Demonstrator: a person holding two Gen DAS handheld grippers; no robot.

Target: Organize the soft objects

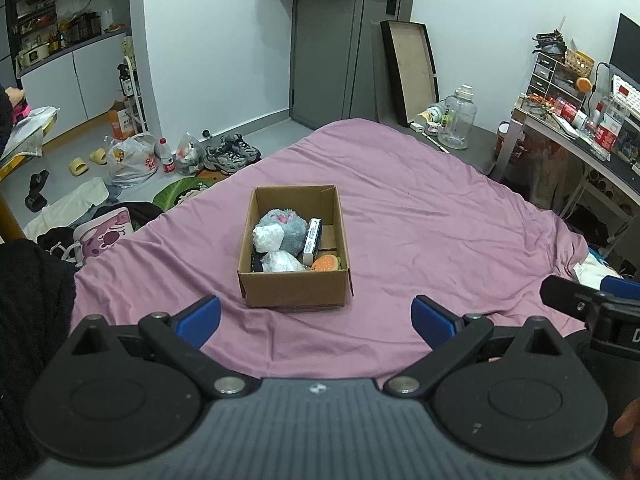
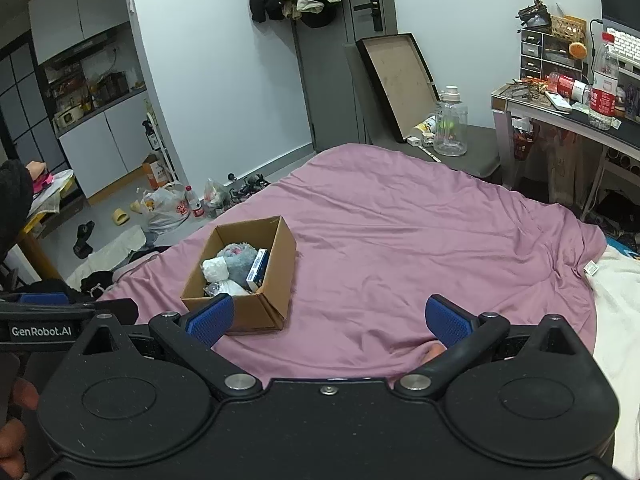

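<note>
A brown cardboard box [image 1: 294,290] sits on the pink bedspread [image 1: 420,220], in front of my left gripper [image 1: 316,320]. Inside it lie a grey plush toy [image 1: 285,229], two white crumpled bags [image 1: 269,238], a small blue-and-white carton [image 1: 313,240] and an orange plush burger [image 1: 325,263]. My left gripper is open and holds nothing, a little short of the box. In the right wrist view the box [image 2: 276,280] lies to the left of my right gripper [image 2: 330,320], which is open and empty. The grey plush [image 2: 240,262] shows there too.
The floor to the left holds shoes [image 1: 230,154], plastic bags [image 1: 132,160], slippers and clothes. A cluttered desk [image 1: 580,120] stands at the right, a clear water jug [image 1: 456,116] and a leaning frame [image 1: 412,68] beyond the bed. A white blanket [image 2: 618,320] lies at the right.
</note>
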